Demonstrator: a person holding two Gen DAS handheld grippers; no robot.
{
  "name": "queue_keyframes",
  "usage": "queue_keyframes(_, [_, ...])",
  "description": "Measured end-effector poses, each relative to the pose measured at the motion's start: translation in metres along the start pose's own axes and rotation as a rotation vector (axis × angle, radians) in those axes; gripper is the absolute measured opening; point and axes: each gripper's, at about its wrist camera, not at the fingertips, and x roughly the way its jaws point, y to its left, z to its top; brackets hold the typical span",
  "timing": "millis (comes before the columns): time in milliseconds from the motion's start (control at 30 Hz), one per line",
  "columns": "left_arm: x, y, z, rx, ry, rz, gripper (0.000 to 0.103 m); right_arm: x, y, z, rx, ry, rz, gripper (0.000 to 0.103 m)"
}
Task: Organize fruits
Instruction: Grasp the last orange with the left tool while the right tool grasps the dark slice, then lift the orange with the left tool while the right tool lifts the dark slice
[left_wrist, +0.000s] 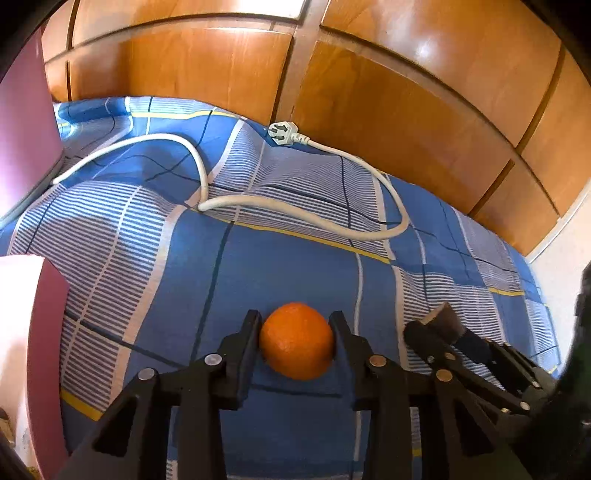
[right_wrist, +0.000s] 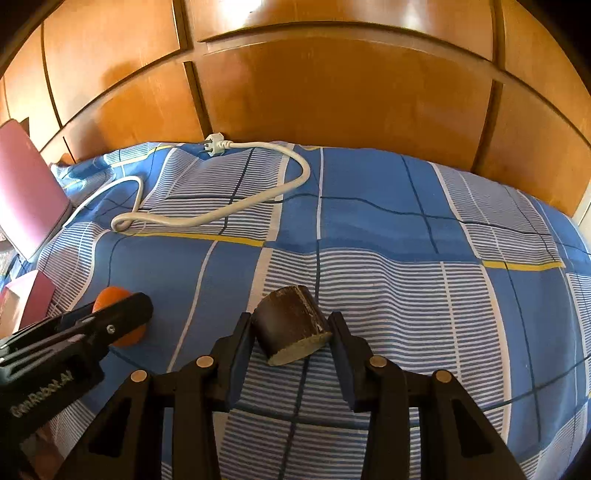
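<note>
Bedsheet cotton, blue with white stripes and thin yellow lines, lies rumpled on the bed. One round, dimpled orange sits clamped between the left tongs, at 12 o'clock from the wrist. One dark, cut-ended cylindrical chunk is held by the right tongs. One smooth white power cord loops at 11 o'clock, before glossy wooden wardrobe doors.

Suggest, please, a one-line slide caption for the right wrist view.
Right gripper clamps a dark cut sugarcane piece over a blue plaid bedsheet; left gripper holds an orange.
</note>
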Motion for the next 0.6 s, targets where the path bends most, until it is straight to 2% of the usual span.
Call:
queue_keyframes(100, [0.003, -0.005, -0.002, 0.037, -0.017, 0.041, 0.038, 0.002, 0.001, 0.0, 0.001, -0.001, -0.003, 0.042])
queue_keyframes(233, [0.005, -0.006, -0.002, 0.045, -0.019, 0.056, 0.037, -0.001, -0.004, -0.002, 0.023, -0.009, 0.023, 0.042])
queue_keyframes(600, [0.006, -0.014, -0.006, 0.1, -0.025, 0.116, 0.037, -0.001, -0.001, -0.003, 0.003, -0.012, -0.001, 0.042])
